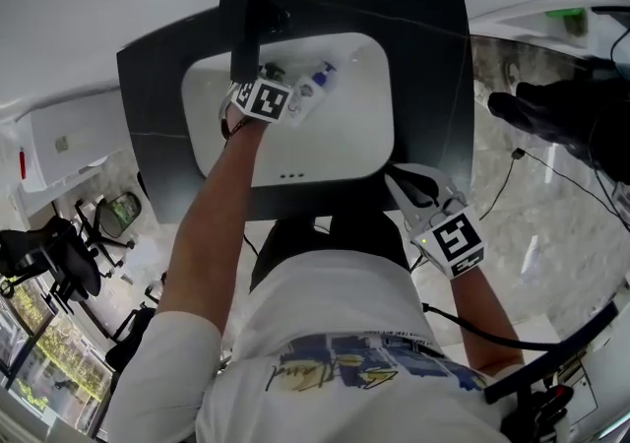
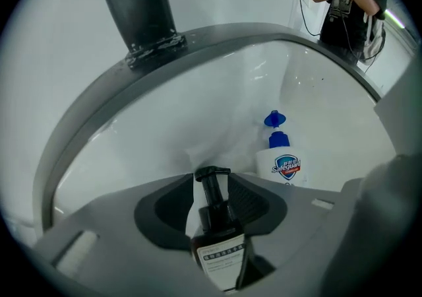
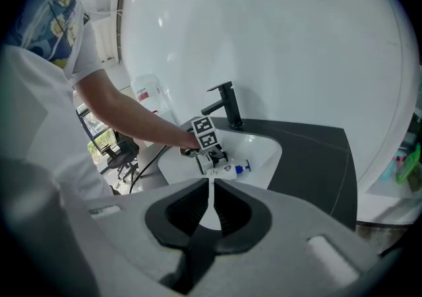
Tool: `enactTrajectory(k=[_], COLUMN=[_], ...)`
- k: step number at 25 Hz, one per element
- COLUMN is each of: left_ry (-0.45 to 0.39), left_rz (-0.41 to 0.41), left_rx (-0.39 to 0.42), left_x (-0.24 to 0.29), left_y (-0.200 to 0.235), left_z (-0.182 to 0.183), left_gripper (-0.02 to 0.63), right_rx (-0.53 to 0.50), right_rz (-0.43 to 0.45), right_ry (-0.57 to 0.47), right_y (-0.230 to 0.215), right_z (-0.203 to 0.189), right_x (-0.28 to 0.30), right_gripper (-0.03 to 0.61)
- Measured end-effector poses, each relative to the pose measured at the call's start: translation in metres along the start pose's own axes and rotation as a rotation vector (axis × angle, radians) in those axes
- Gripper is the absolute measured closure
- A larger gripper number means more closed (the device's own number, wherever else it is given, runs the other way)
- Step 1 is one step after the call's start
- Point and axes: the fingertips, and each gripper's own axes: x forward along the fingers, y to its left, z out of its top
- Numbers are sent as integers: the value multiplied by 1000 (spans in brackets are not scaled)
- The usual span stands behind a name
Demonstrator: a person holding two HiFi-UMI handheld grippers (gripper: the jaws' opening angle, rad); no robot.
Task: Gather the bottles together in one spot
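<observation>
A dark brown pump bottle (image 2: 221,249) stands between the jaws of my left gripper (image 2: 211,190). White shows between its neck and the pads, so the jaws are open around it. A white bottle with a blue pump (image 2: 285,169) rests just to its right in the white basin (image 2: 217,104). From the head view, the left gripper (image 1: 283,87) reaches into the basin (image 1: 345,136) under the black faucet (image 1: 241,23), with the white bottle (image 1: 313,87) beside it. My right gripper (image 1: 399,180) hangs at the counter's front edge, shut and empty; its own view (image 3: 210,187) looks toward the sink.
The basin sits in a black counter (image 1: 433,87) against a white wall. A second person's dark sleeve (image 1: 571,116) reaches in at the right, and a person (image 2: 346,5) stands behind the sink. Cables trail over the stone floor (image 1: 532,224).
</observation>
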Motion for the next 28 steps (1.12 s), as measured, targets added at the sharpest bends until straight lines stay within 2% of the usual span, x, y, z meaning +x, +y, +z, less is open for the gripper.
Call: enactTrajectory(k=[11,18,23,28], left_ry=[107,132,78,-46], left_rz=[-20,-41,-26,-24], left_rx=[-40,16,36,78], left_x=[25,31,20,4], left_y=[-2,-7,-10,-23], left_z=[-9,-9,-12,-5], left_gripper=[433,440,469,480], right_rx=[17,31,37,35], right_rz=[16,15,10,4], right_ry=[17,15,9,2], right_y=[-7,-11,-11,-10], right_z=[-9,-12,-9,-5], right_x=[4,5,8,12], right_gripper=[554,554,554,554])
